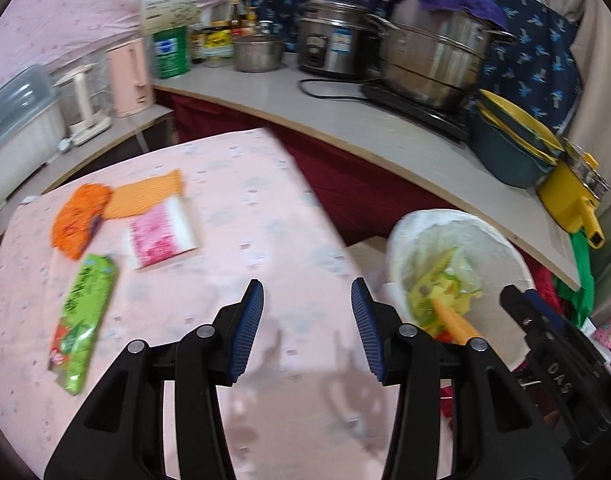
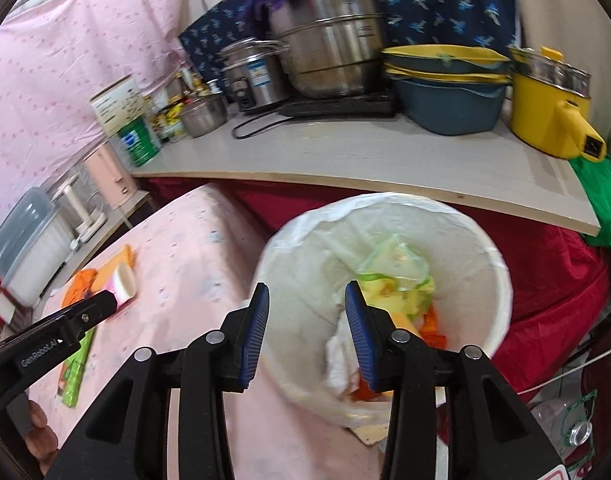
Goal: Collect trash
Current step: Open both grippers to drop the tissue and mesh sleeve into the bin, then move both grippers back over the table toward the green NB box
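Lying lengthwise ahead-left of the empty, open left gripper [image 1: 307, 330], the green wrapper [image 1: 83, 320] is nearer it than the open right gripper [image 2: 306, 334].

Readable only "GenRobot.AI" in white on the black body of the left gripper [image 2: 67, 326] in the right wrist view, and white letters "DAS" on the black body of the right gripper [image 1: 561, 364]
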The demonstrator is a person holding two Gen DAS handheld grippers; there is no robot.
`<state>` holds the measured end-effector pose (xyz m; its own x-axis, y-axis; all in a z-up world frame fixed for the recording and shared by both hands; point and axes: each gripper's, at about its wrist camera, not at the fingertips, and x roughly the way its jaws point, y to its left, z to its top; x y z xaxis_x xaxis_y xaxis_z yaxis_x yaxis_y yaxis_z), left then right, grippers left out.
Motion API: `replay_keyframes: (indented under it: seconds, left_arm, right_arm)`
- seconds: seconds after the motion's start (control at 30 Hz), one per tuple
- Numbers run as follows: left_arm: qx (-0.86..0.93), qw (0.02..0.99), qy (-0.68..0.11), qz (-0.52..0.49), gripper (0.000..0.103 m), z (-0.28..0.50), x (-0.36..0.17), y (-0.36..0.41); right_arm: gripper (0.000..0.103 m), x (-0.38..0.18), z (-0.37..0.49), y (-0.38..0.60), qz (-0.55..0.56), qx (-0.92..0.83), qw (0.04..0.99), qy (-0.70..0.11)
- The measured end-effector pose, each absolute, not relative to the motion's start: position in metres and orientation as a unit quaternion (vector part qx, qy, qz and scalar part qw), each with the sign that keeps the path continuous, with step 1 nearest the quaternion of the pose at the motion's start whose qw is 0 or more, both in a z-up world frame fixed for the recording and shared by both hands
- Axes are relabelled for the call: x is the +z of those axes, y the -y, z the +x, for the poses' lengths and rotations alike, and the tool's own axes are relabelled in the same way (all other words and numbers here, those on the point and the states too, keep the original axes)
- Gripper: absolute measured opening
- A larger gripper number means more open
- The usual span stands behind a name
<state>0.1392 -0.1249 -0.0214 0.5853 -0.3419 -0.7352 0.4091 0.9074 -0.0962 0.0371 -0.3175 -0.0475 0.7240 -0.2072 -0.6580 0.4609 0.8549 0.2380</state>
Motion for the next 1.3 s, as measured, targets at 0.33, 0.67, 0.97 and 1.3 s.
replay_keyframes:
  seconds: [0.33, 0.67, 0.97, 1.3]
  left_arm:
    - [-0.098, 0.908, -0.407, 0.038, 0.044, 0.142, -0.03, 0.008]
    - [-0.03, 0.903, -0.426, 0.037, 0.044, 0.133, -0.05, -0.081]
    - [-0.017, 0.899, -0.438, 0.028, 0.049, 0.14, -0.063, -0.113]
    - [-0.019, 0.903, -0.43, 0.013, 0.065, 0.148, -0.068, -0.124]
  right_arm:
    - [0.039, -0.04, 0.083, 0.222, 0.16, -0.096, 0.919, -0.348]
    - [0.039, -0.039, 0.126, 0.123, 0.07, -0.031, 0.927, -0.367]
    - [0.039, -0.049, 0.152, 0.087, 0.063, -0.012, 0.919, -0.389]
    - [0.039, -0.062, 0.16, 0.072, 0.059, -0.004, 0.914, -0.402]
